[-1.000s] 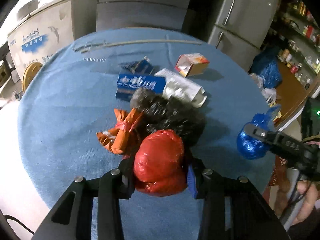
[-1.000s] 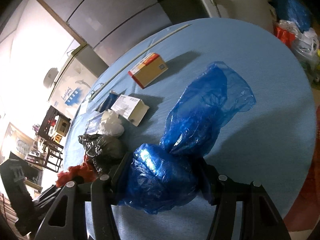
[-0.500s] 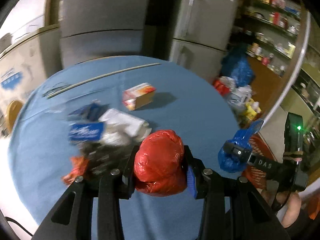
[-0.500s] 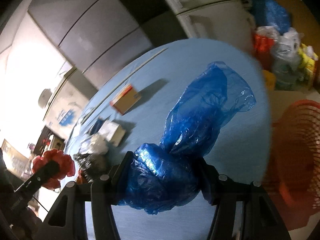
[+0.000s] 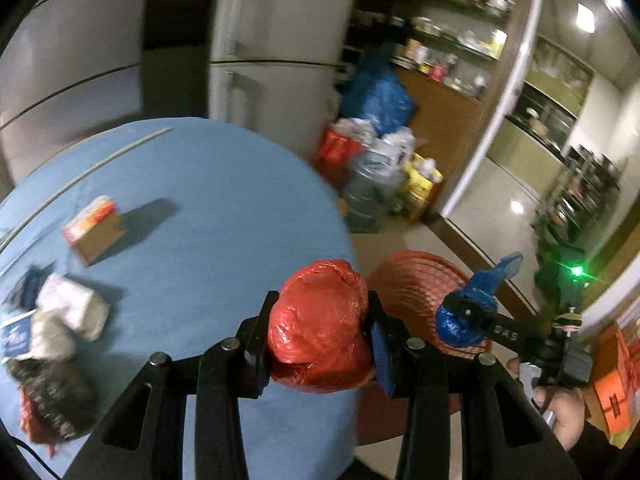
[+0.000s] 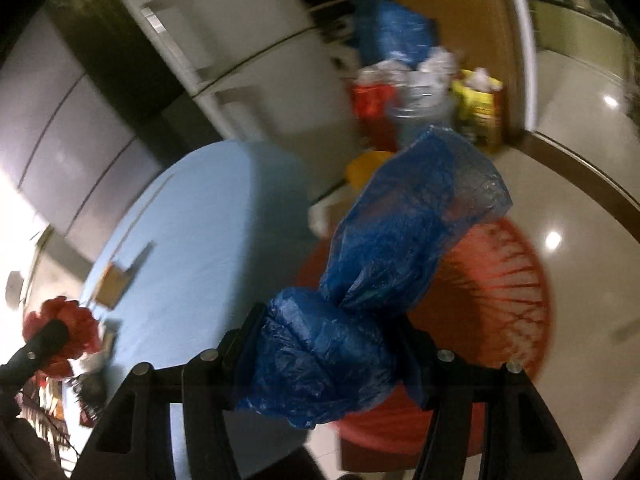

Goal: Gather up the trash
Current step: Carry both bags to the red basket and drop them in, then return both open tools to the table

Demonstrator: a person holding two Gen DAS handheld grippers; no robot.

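My left gripper (image 5: 318, 338) is shut on a crumpled red plastic bag (image 5: 320, 324), held at the right edge of the round blue table (image 5: 224, 216). My right gripper (image 6: 324, 350) is shut on a knotted blue plastic bag (image 6: 360, 300) whose loose end sticks up. Below it on the floor stands an orange mesh basket (image 6: 508, 280). In the left wrist view that basket (image 5: 412, 280) shows just right of the red bag, with the right gripper (image 5: 464, 320) and its blue bag (image 5: 460, 324) over it.
A small carton (image 5: 92, 228), white packets (image 5: 72, 312), a dark bag (image 5: 52, 392) and red scraps lie on the table's left side. A heap of bags (image 5: 380, 152) sits on the floor by the grey fridge (image 5: 280, 40). Glossy floor spreads to the right.
Both grippers have swung to the right with their bags, from over the trash pile to the table's right edge. The orange basket has come into view under the blue bag.
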